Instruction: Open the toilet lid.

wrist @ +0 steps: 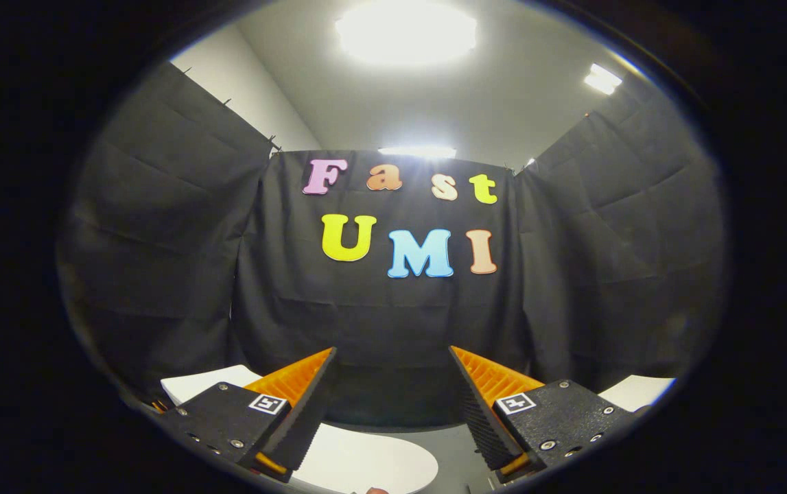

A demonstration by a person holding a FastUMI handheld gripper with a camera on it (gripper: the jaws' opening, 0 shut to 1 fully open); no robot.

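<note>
booth wall (pixel 393 322): black cloth on three sides, beyond the fingers | ceiling lamp (pixel 405 31): lit, overhead | toilet lid (pixel 366 460): white curved surface low between the fingers and beneath them, not touched | gripper (pixel 393 360): fingers spread wide apart, grasping nothing, tips aimed at the back wall

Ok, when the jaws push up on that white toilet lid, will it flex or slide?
The toilet lid, low between the open gripper's spread jaws, looks like a smooth rigid slab, so it probably won't flex. Its glossy face may be slippery, so hooking under the rim seems safer. The hinge is hidden; judging its weight isn't possible.
</note>
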